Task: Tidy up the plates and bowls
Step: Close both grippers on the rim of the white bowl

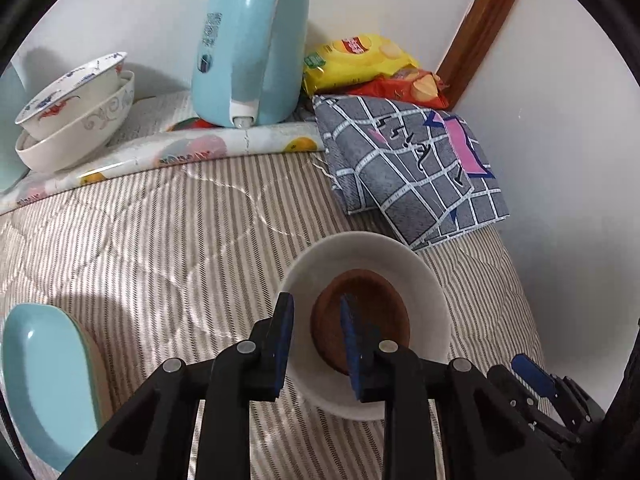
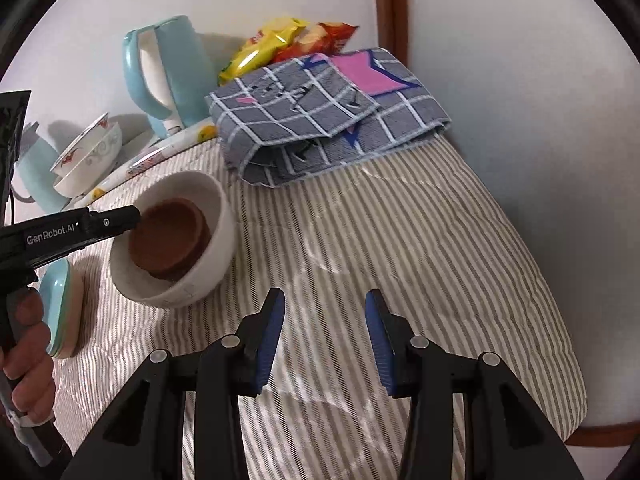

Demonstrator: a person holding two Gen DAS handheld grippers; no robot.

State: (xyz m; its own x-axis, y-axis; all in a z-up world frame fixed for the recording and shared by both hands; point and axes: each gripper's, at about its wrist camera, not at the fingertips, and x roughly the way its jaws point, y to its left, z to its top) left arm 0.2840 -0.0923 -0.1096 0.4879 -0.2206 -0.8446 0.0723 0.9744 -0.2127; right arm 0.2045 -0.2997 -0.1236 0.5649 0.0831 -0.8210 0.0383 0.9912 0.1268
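The left hand-held gripper straddles the near rim of a white bowl that sits on a striped quilted cover. One blue pad is outside the wall and the other inside, over a brown dish nested in the bowl. Its jaws stand slightly apart, and the rim lies between the pads without being pinched. In the right wrist view, that gripper reaches the bowl from the left, and a person's hand holds its handle.

The right hand-held gripper hovers with its jaws partly open and nothing between them, over bare cover just right of the bowl.

A pale blue plate lies on the cover to the left, on top of a beige one. At the far left, a painted bowl is tilted inside a larger white patterned bowl.

The surface is covered by the striped quilted cloth, with a fruit-print sheet at the back. A light blue kettle stands there, with yellow and red snack bags beside it and a folded grey checked cloth nearby. The wall behind is white, and a wooden frame runs along it.
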